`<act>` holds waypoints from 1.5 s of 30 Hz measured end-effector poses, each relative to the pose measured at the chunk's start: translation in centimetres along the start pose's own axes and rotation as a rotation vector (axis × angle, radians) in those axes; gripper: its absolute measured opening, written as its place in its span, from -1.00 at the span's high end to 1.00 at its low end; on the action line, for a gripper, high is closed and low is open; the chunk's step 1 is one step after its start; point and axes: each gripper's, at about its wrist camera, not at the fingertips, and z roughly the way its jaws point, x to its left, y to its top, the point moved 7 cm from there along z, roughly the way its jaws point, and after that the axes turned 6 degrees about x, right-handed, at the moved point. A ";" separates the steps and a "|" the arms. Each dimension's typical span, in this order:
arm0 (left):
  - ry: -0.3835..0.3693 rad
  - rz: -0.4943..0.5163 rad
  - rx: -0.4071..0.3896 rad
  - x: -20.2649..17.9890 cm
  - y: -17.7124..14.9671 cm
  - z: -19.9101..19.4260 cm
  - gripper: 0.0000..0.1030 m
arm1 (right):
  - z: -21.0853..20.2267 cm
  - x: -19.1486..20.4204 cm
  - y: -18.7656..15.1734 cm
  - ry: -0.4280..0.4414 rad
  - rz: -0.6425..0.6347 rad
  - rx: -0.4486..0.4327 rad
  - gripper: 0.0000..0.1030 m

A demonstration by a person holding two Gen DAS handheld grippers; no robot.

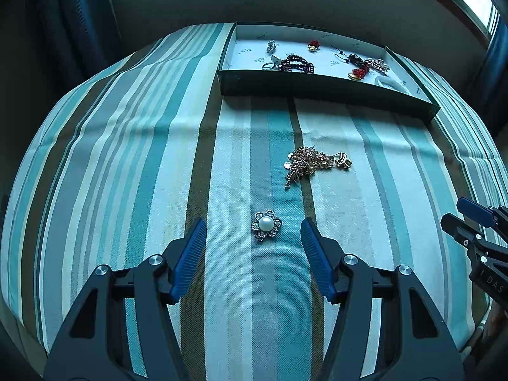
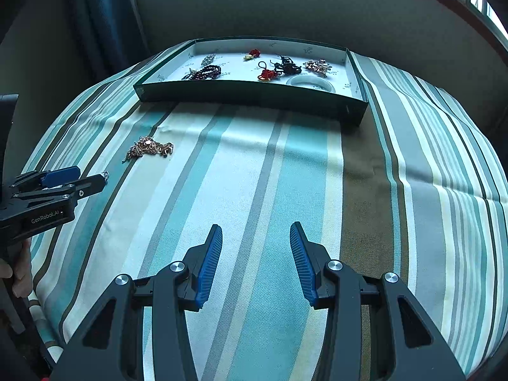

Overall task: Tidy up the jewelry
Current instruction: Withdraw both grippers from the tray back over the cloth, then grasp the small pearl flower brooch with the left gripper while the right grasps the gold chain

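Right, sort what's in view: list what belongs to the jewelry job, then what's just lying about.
Job: pearl brooch and gold chain on the cloth; green tray, with beads and bangle already in it; left gripper, jaws open around the brooch.

Just there: striped cloth, curtain.

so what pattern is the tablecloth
Stripes on the tablecloth: teal, white, grey and olive-brown. The left wrist view shows it best.
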 end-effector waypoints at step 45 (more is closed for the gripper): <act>0.041 0.079 -0.033 1.5 0.2 -0.2 0.60 | -0.3 1.5 1.5 0.019 -0.015 -0.020 0.13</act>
